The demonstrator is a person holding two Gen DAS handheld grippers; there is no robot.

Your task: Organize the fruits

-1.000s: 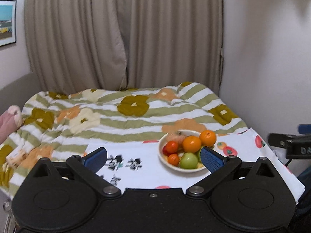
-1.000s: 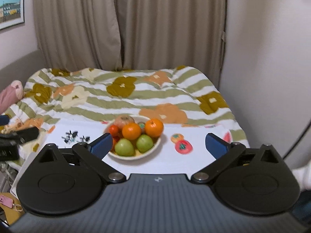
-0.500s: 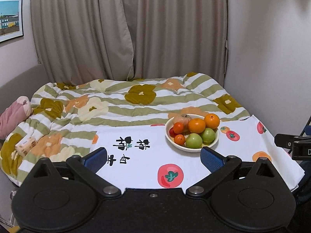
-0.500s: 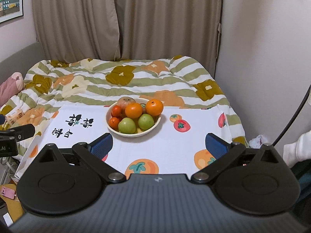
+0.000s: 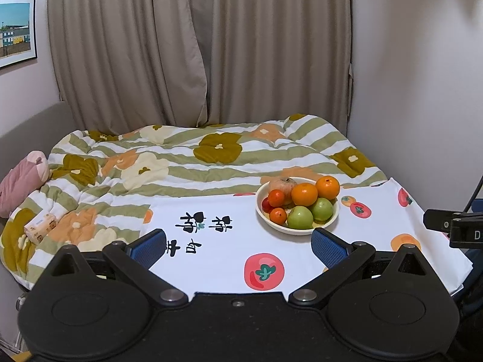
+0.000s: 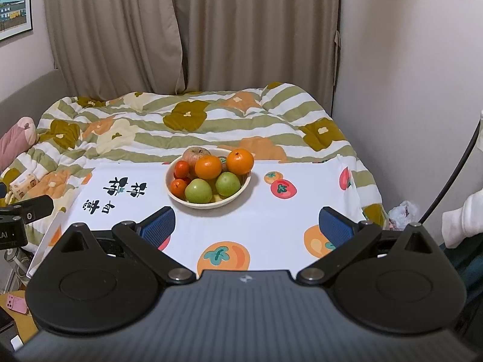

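Bowl (image 6: 208,200) holds oranges (image 6: 208,167), green apples (image 6: 198,191) and small tomatoes (image 6: 178,187); both grippers' jaws gape wide, empty.

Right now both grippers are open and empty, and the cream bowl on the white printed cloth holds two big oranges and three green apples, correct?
Not quite: the cream bowl holds two green apples, not three, as the right wrist view shows. The rest stands: two big oranges, and the left gripper and right gripper open and empty over the white printed cloth.
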